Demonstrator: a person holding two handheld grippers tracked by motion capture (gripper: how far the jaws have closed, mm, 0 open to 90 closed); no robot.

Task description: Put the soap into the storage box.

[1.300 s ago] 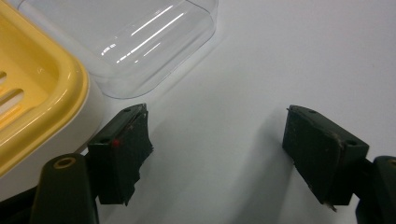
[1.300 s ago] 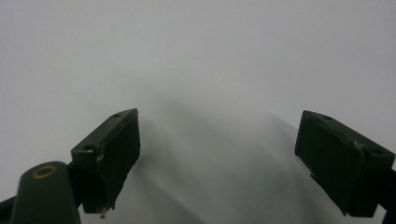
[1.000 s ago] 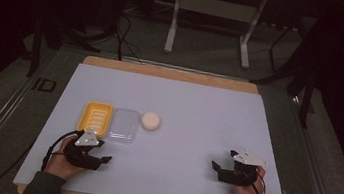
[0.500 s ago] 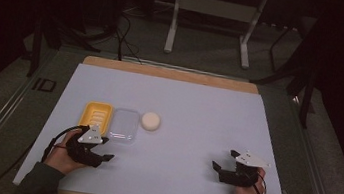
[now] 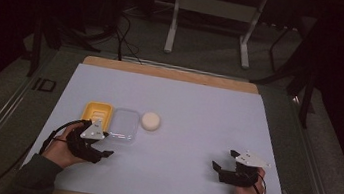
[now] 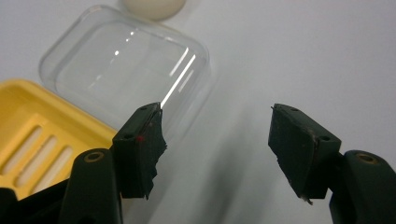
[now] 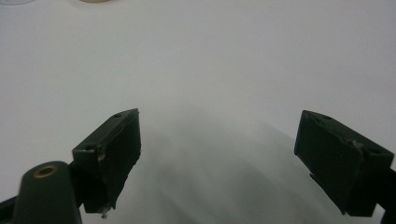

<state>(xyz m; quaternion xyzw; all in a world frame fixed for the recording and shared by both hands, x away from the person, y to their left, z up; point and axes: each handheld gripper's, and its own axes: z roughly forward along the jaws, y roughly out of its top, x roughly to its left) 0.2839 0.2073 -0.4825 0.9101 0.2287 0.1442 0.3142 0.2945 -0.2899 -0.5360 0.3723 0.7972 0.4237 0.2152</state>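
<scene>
A yellow slotted soap dish (image 5: 96, 112) lies at the left of the white table, with a clear plastic lid (image 5: 123, 123) touching its right side. A round cream soap bar (image 5: 150, 121) rests just right of the lid. My left gripper (image 5: 105, 149) hovers open near the table's front left, just in front of the dish and lid. In the left gripper view the lid (image 6: 123, 70) and dish (image 6: 42, 135) lie past its left jaw, nothing between the jaws. My right gripper (image 5: 221, 169) stands open at the front right over bare table (image 7: 224, 70).
The white sheet (image 5: 198, 110) covers a wooden-edged table (image 5: 163, 70). A metal stand (image 5: 211, 11) and cables (image 5: 123, 30) sit on the dark floor beyond the far edge.
The left gripper has shifted slightly right and turned, its jaws now pointing more rightward in front of the lid. The right gripper has barely moved.
</scene>
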